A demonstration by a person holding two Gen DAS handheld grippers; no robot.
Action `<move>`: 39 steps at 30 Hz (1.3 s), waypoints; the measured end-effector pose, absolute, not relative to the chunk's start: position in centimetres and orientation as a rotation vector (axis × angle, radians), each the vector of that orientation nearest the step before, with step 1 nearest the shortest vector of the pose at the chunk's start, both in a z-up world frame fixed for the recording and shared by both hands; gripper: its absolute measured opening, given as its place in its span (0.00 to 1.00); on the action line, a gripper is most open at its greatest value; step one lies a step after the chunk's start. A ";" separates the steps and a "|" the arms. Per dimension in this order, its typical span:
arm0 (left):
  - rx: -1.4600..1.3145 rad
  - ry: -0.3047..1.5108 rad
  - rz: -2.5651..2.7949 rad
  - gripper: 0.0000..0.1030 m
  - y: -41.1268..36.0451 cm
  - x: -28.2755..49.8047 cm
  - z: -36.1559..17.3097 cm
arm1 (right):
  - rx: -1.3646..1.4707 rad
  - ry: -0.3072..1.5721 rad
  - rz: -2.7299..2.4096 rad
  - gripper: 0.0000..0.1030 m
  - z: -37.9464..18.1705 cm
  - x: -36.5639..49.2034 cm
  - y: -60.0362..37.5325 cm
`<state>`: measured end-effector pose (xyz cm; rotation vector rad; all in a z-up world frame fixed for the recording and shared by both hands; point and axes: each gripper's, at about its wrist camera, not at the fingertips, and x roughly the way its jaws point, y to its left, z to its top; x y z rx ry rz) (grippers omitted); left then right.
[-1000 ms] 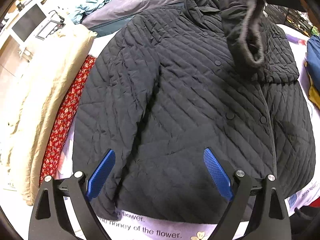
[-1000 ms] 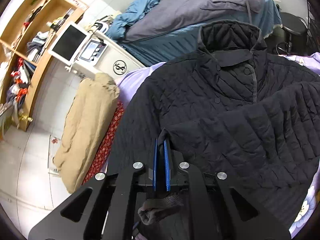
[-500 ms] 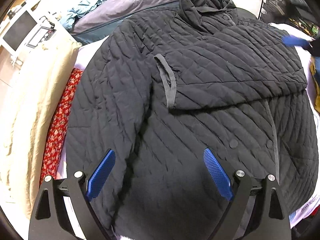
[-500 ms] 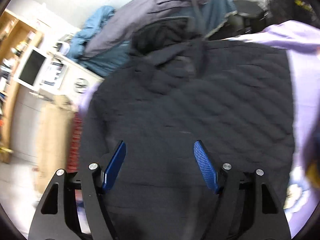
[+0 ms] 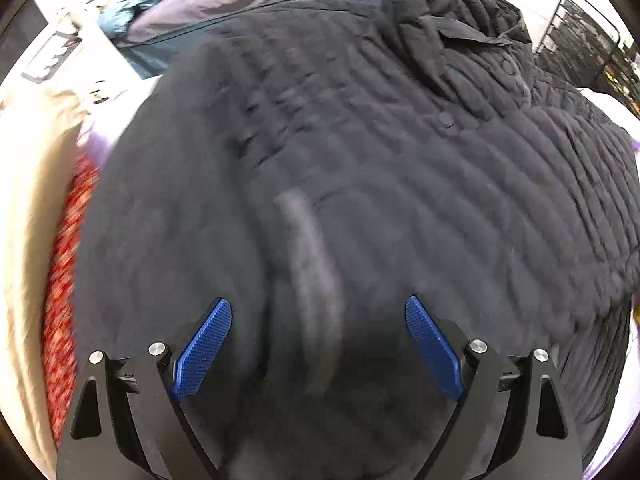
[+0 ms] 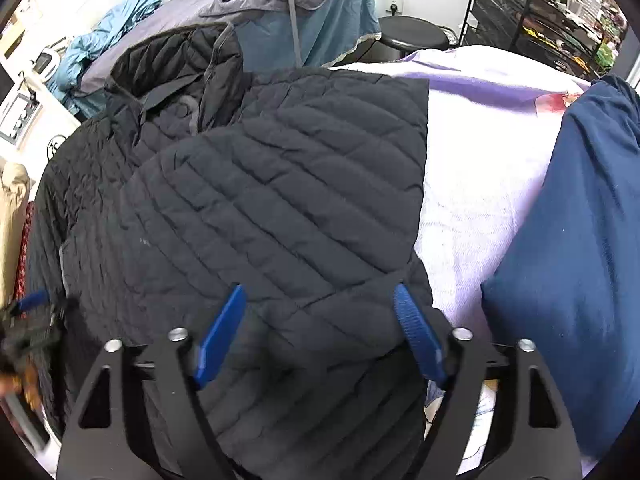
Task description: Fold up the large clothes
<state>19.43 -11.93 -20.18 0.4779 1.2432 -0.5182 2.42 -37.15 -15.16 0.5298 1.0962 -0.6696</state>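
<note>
Black quilted jacket lies flat on the lavender sheet, filling center of both views, collar at top. One sleeve already folded across the chest; its grey cuff shows blurred at lower center of left view. Right gripper has just been opening, jaws wide, nothing pinched. Left gripper spread wide, empty, over the cuff. Left to do, likely: other sleeve, then body folds.
</note>
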 end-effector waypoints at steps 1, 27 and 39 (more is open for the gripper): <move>0.488 1.253 -0.527 0.79 -12.7 19.8 -20.8 | 0.529 1.100 -0.664 0.77 -15.2 2.4 -36.7; 0.396 1.108 -0.461 0.90 -17.2 23.8 -16.8 | 0.280 1.199 -0.595 0.84 -17.6 9.7 -35.8; 0.382 1.323 -0.471 0.95 -17.8 22.9 -23.7 | 0.298 1.305 -0.621 0.95 -20.5 11.7 -36.6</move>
